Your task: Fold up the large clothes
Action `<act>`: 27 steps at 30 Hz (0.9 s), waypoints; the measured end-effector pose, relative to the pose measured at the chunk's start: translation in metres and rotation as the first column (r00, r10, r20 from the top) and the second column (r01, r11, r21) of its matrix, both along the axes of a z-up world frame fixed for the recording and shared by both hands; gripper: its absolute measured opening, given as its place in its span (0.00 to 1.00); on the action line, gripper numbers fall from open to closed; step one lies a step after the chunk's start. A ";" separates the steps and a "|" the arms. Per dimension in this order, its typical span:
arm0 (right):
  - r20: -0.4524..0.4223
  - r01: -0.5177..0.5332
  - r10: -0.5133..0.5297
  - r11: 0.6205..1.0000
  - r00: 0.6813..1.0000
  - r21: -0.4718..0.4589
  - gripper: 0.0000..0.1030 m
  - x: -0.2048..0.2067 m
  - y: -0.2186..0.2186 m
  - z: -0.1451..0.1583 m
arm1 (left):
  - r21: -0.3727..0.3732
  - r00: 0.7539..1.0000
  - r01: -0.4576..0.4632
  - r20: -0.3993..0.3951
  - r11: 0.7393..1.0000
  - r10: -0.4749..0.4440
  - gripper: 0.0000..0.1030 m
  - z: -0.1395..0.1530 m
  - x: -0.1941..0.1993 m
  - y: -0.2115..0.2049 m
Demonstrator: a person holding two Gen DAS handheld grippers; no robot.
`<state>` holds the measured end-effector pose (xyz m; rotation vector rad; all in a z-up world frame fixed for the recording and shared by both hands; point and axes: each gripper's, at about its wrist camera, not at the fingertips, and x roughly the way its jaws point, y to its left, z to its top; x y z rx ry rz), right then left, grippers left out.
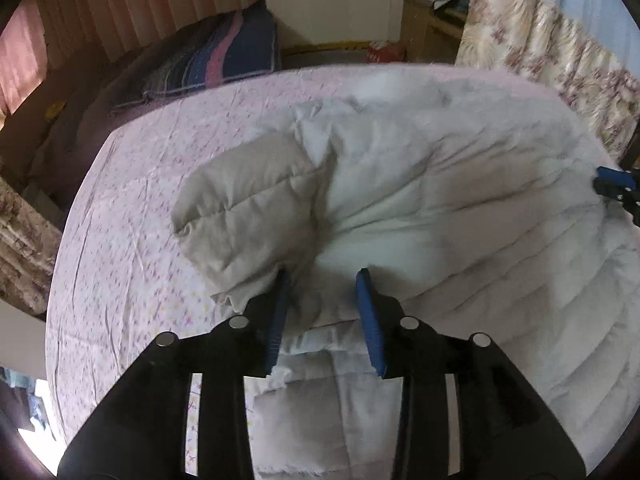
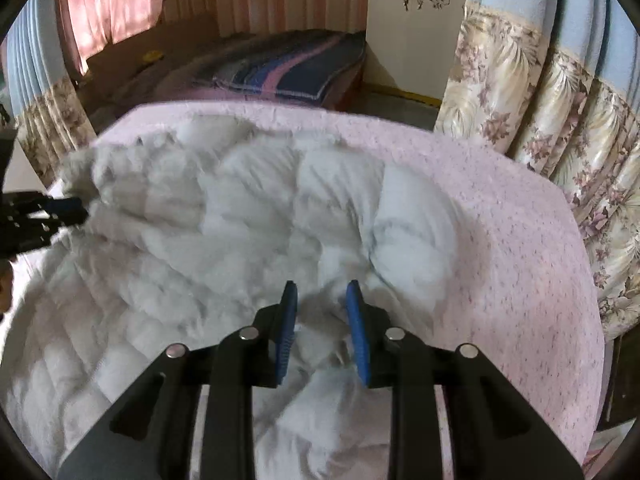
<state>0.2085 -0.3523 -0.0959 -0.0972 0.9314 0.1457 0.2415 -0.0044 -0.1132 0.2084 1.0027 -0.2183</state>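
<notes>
Bed, pink floral sheet, fills most of both views. Quilted coat, pale grey-white and puffy, spread over the middle of the bed; one sleeve folded up at its left, a second sleeve bunched at its right. Floral curtain, right of the bed. Striped blanket, dark blue and pink, on a far bed. Left gripper, blue fingers spread, fabric lying between them. Right gripper, fingers spread over the coat's near right part, fabric between them.
</notes>
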 end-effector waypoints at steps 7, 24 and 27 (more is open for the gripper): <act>-0.067 0.022 -0.024 0.999 0.997 -0.032 0.23 0.019 -0.005 -0.037 | 0.017 0.998 -0.008 -0.060 1.000 0.009 0.25 -0.027 0.023 0.000; 0.175 0.043 -0.070 0.988 0.982 0.151 0.51 -0.102 -0.012 0.045 | -0.021 0.981 -0.038 0.191 0.999 0.042 0.84 0.047 -0.095 0.031; 0.262 0.073 -0.112 0.985 0.959 0.154 0.65 -0.149 -0.013 0.056 | -0.066 0.974 -0.057 0.216 0.996 0.070 0.87 0.054 -0.136 0.047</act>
